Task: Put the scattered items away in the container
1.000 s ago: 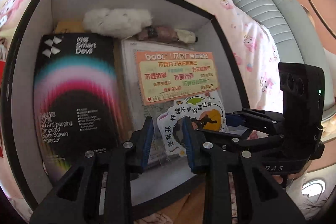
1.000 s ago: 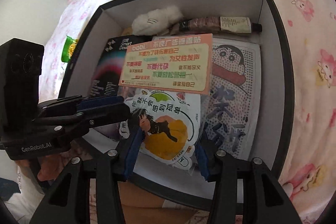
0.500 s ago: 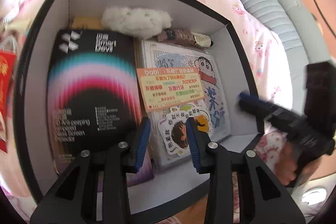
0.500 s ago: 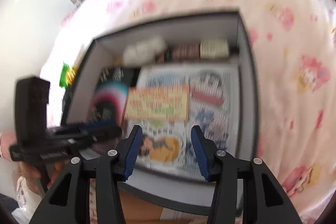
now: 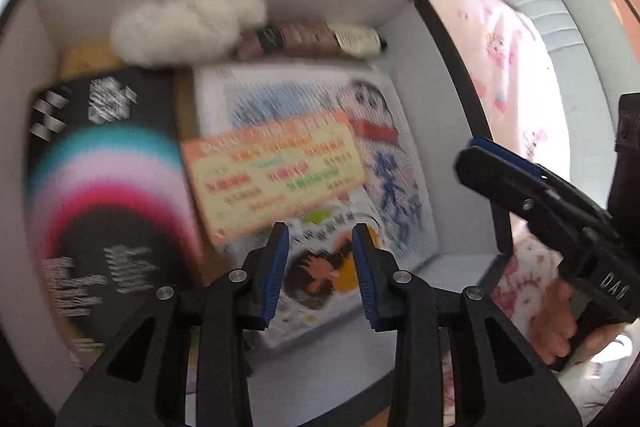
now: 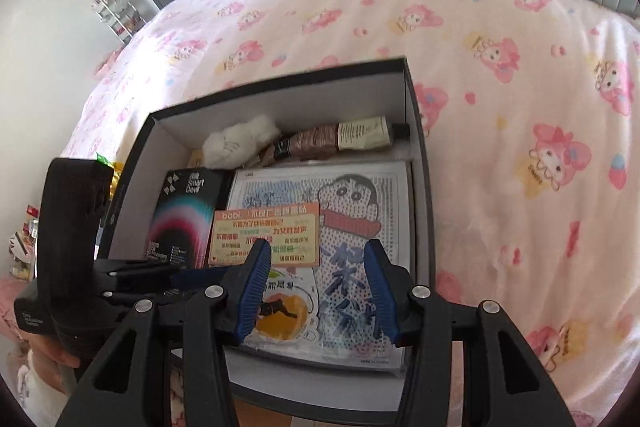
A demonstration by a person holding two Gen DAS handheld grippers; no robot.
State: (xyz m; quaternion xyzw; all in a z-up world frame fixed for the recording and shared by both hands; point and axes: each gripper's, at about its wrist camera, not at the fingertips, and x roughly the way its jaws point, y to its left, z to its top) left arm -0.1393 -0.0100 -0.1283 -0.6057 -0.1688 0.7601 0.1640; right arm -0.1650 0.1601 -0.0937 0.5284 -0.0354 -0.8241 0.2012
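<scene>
Black card forms the 1 box [image 6: 420, 155] that lies open on the pink bedspread [image 6: 500, 27] ahead of both your tongs. Your left tongs [image 5: 320, 259] hang over its near edge with jaws parted and nothing between them; they have just been opening. Your right tongs [image 6: 318, 287] stand wider apart, also empty, held above the near right part of the box.

Count what lies inside: beyond the tips, at the far wall, 1 white fluffy toy [image 6: 240, 141] and beside it 1 brown tube [image 6: 340, 141]. Nearer, to the left of your left tongs, 1 black screen protector pack [image 5: 108, 187]. Under and ahead of both tongs lies 1 cartoon bead board [image 6: 372, 203], with 1 orange card [image 6: 268, 231] and 1 cartoon sticker [image 5: 320, 271] resting on it.
</scene>
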